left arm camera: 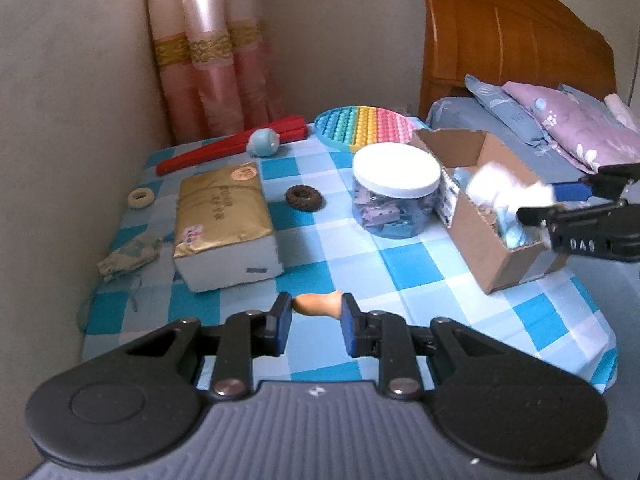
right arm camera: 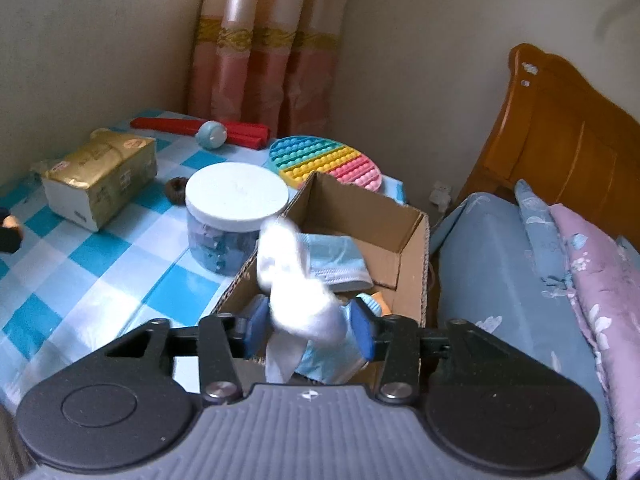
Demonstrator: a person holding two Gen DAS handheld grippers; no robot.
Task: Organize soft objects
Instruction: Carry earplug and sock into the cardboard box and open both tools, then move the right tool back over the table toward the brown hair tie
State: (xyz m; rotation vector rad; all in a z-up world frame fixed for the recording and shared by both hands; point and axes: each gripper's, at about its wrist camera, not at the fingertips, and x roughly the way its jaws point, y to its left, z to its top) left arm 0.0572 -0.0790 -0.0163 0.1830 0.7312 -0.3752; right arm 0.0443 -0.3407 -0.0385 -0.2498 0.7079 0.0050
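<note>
My left gripper (left arm camera: 315, 310) hangs over the near part of the checked table, shut on a small peach-coloured soft piece (left arm camera: 320, 303) that spans the gap between its pads. At the right stands a cardboard box (left arm camera: 480, 248) with light-blue face masks (right arm camera: 336, 264) inside. My right gripper (right arm camera: 310, 324) is above the box's near end, jaws apart, with a blurred white cloth (right arm camera: 292, 280) loose between them; the left pad stands off it. In the left wrist view the right gripper (left arm camera: 540, 200) reaches in from the right with the white cloth (left arm camera: 500, 188) over the box.
On the blue-checked tablecloth (left arm camera: 412, 264) sit a white-lidded jar (left arm camera: 396, 172), a gold tissue pack (left arm camera: 224, 208), a brown scrunchie (left arm camera: 304, 198), a cream ring (left arm camera: 140, 199), a crumpled cloth (left arm camera: 128, 254), a red fan (left arm camera: 224, 148) and a rainbow bubble mat (left arm camera: 364, 124). A bed (right arm camera: 500, 280) lies to the right.
</note>
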